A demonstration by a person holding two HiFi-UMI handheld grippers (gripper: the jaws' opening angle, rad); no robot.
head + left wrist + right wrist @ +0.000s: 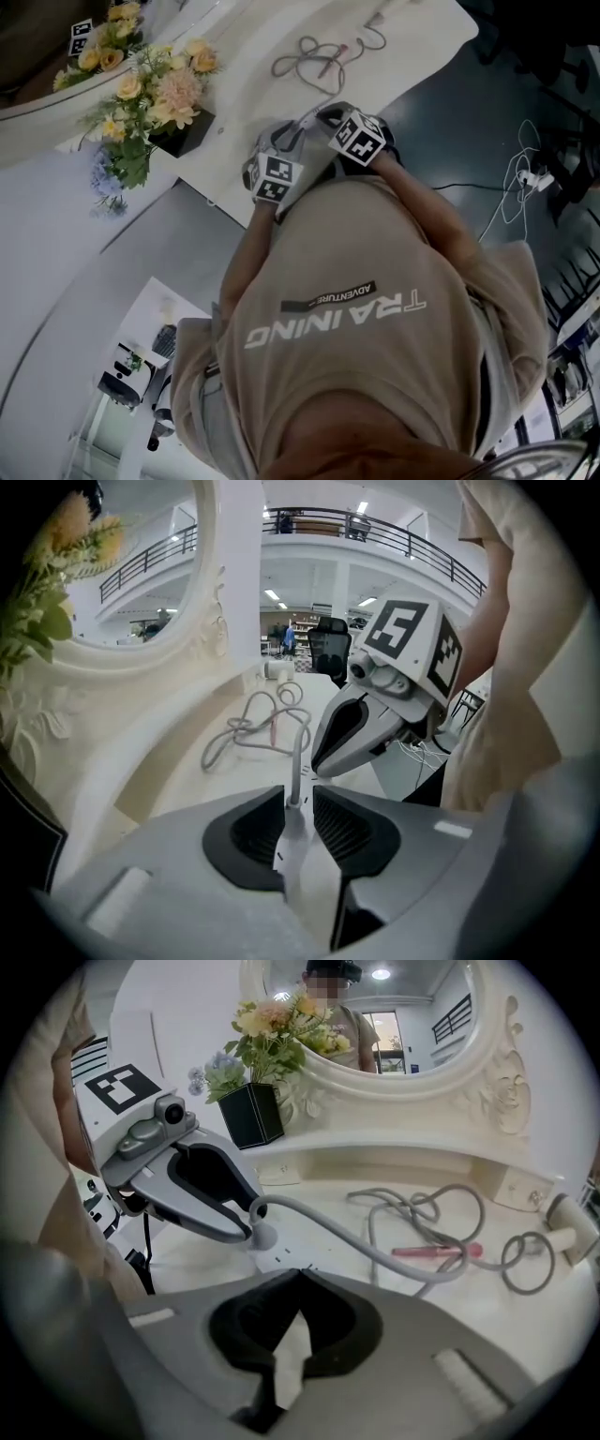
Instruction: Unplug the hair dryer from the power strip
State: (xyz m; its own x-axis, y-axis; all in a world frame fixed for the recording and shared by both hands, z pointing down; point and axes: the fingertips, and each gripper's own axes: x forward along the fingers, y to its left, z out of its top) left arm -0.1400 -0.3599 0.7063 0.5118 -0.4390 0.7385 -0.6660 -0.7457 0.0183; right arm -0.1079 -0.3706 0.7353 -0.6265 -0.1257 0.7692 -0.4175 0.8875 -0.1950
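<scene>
In the left gripper view, my left gripper (298, 803) is shut on a grey plug (294, 819) that stands on the white power strip (302, 869). The plug's grey cable (258, 728) runs off to a loose coil on the cream dressing table (253, 42). The right gripper view shows the same plug (263, 1235) between the left gripper's fingers (211, 1185). My right gripper (300, 1274) sits just beside it, jaw tips touching, over the white power strip (292, 1258). A white cylinder, likely the hair dryer (565, 1227), lies at the far right. Both grippers (314, 150) crowd the table's near edge.
A bouquet in a black pot (155, 94) stands on the table's left side. An ornate mirror frame (487, 1072) backs the table. A pink stick (436, 1252) lies in the cable coil (314, 61). White cords and an adapter (532, 178) lie on the dark floor at right.
</scene>
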